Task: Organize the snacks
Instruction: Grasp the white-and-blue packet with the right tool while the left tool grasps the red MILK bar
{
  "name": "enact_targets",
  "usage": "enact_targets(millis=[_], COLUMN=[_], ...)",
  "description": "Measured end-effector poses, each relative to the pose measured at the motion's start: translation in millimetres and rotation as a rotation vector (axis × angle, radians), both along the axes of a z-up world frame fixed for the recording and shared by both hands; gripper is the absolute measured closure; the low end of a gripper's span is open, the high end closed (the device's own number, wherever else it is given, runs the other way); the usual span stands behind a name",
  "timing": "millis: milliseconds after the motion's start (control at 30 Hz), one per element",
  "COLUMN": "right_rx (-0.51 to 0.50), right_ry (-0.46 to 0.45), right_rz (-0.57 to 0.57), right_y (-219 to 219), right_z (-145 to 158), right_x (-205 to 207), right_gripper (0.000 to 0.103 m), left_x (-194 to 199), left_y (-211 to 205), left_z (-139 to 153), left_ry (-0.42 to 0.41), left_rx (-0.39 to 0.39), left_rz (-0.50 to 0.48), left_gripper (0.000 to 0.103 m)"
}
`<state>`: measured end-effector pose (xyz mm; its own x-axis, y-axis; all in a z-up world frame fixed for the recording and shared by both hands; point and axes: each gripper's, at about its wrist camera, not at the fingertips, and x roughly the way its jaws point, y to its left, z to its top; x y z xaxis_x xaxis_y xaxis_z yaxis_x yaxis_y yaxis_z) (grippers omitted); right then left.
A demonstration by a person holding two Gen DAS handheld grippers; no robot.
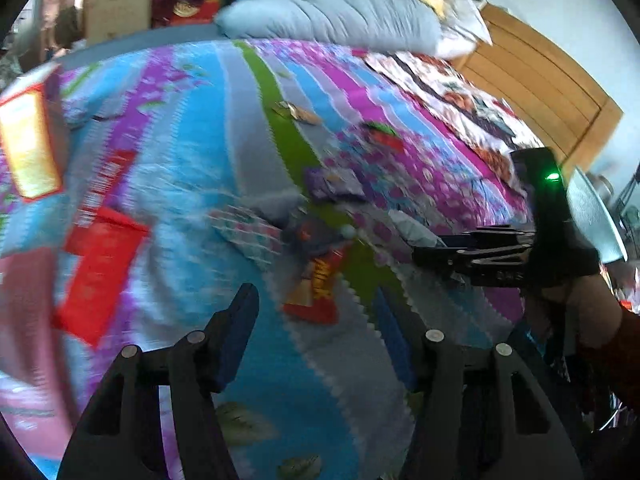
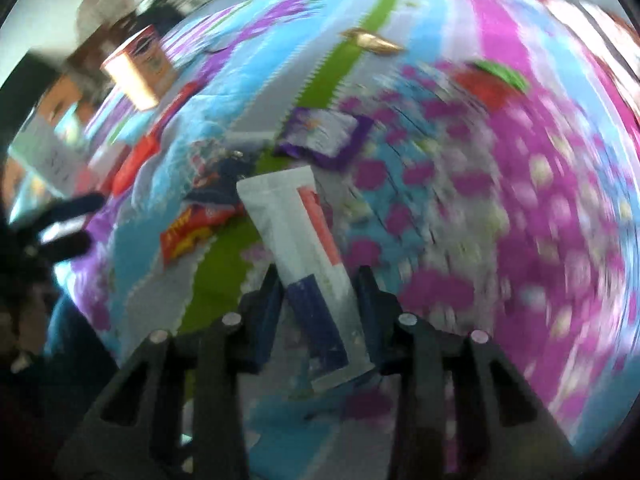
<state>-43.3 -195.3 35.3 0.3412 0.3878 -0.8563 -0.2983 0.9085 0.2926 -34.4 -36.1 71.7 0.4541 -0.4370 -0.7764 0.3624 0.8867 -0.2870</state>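
My right gripper (image 2: 318, 280) is shut on a long white snack packet (image 2: 296, 232) with a red stripe and a dark blue end, held above the bedspread. My left gripper (image 1: 316, 300) is open and empty above the colourful bedspread (image 1: 192, 128). A red and yellow snack packet (image 1: 316, 288) lies just beyond its fingertips; it also shows in the right wrist view (image 2: 192, 232). A purple packet (image 2: 324, 136), a red and green packet (image 2: 492, 80) and a gold wrapper (image 2: 372, 42) lie further out. The right gripper shows in the left wrist view (image 1: 440, 254).
A red box (image 1: 100, 268) and an open red and yellow carton (image 1: 32, 140) lie at the left of the bed. A blue-grey pillow (image 1: 336, 12) and a wooden headboard (image 1: 540, 80) are at the far end. Both views are motion-blurred.
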Motion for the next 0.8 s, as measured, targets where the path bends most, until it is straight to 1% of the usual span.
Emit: enact_targets(millis=[133, 167, 367, 467, 500, 533, 567, 600, 633, 700, 800], right_rx=[-0.017, -0.024, -0.083, -0.105, -0.112, -0.124, -0.139, -0.146, -0.148, -0.134, -0.118], right_ry=[-0.018, -0.021, -0.050, -0.060, -0.062, -0.065, -0.070, -0.076, -0.082, -0.090, -0.117], right_rz=[-0.019, -0.017, 0.022, 0.034, 0.039, 0.047, 0.054, 0.055, 0.053, 0.042, 0.022], right_y=[1.1, 0.8, 14.8, 19.2, 20.1, 22.0, 23.8, 24.2, 25.1, 24.5, 21.7], right_z=[1.1, 0.4, -1.7, -1.5, -2.2, -2.6, -2.4, -1.6, -0.8, 1.7, 11.2], right_x=[-5.3, -2.8, 3.6, 4.7, 4.2, 4.5, 4.4, 3.7, 2.9, 1.1, -3.7], right_gripper=[0.064, 0.064, 0.064, 0.064, 0.063, 0.063, 0.064, 0.068, 0.069, 0.071, 0.072], left_x=[17.1, 20.6, 29.5, 31.2, 32.1, 32.8, 32.6, 32.1, 31.2, 26.8, 14.7], left_y=[-18.1, -20.9, -29.2, -32.0, -33.5, -34.1, -33.0, -31.5, -30.6, -29.7, -25.8], left_z=[-29.4, -35.0, -48.6, -50.8, -51.1, -51.6, -51.6, -51.1, -50.3, -47.4, -34.6], left_ry=[0.033, 0.042, 0.026, 0.010, 0.005, 0.001, 0.001, 0.003, 0.003, -0.003, -0.031], left_rx=[0.010, 0.015, 0.043, 0.066, 0.078, 0.094, 0.096, 0.093, 0.094, 0.096, 0.082], left_rz=[-0.022, -0.021, 0.008, 0.006, 0.006, 0.010, 0.014, 0.018, 0.017, 0.013, 0.010], left_gripper=[0.050, 0.053, 0.053, 0.054, 0.062, 0.067, 0.074, 0.076, 0.078, 0.079, 0.079])
